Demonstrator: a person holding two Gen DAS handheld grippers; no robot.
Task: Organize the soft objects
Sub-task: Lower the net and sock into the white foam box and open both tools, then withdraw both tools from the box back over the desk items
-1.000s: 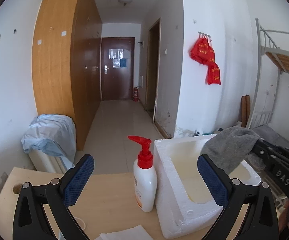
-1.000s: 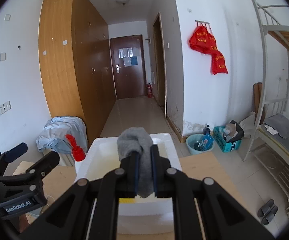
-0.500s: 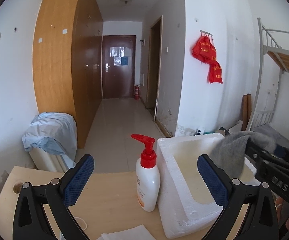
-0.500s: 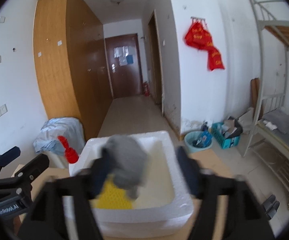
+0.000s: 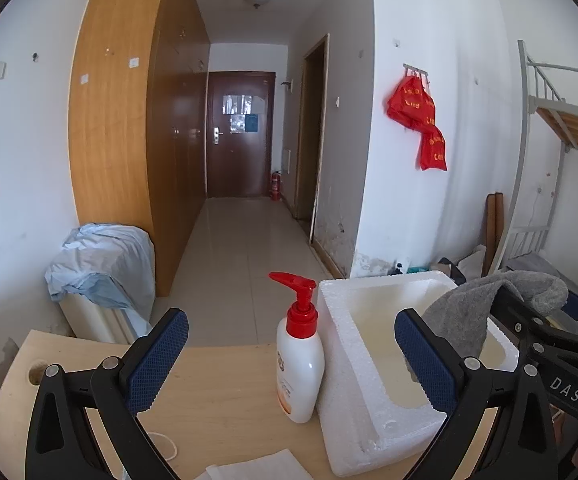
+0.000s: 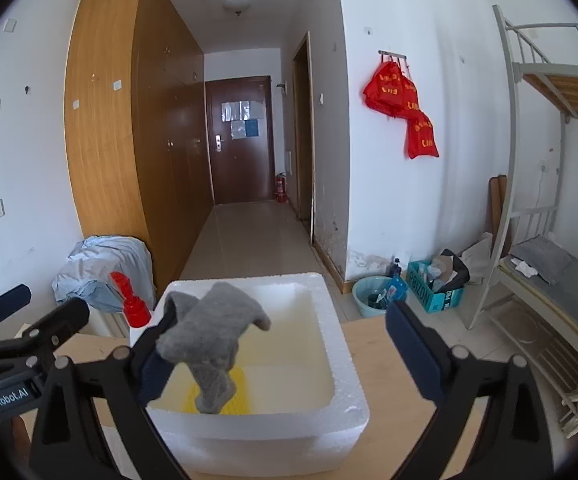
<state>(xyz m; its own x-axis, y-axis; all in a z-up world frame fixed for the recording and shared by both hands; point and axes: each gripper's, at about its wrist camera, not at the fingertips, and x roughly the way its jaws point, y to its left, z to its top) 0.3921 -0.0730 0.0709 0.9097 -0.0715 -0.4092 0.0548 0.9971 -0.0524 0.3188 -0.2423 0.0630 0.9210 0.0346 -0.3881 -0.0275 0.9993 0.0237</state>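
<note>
On the wooden table (image 5: 217,396), the left gripper (image 5: 291,358) hangs with its jaws spread wide and nothing between its blue pads (image 5: 157,362). Ahead of it a white pump bottle with a red top (image 5: 300,354) stands upright, touching the left wall of the white foam box (image 5: 353,364). A white paper sheet (image 5: 257,468) lies at the near edge of the table.

The foam box sits toward the right part of the table, open side up. In the right wrist view, a yellow textured cloth (image 6: 236,394) lies on the box floor at its near side. The right gripper (image 6: 285,354) is over the box with its fingers wide apart. A grey cloth (image 6: 213,336) is draped over its left finger, its lower end hanging down into the box above the yellow cloth; whether it touches the yellow cloth cannot be told.
</note>
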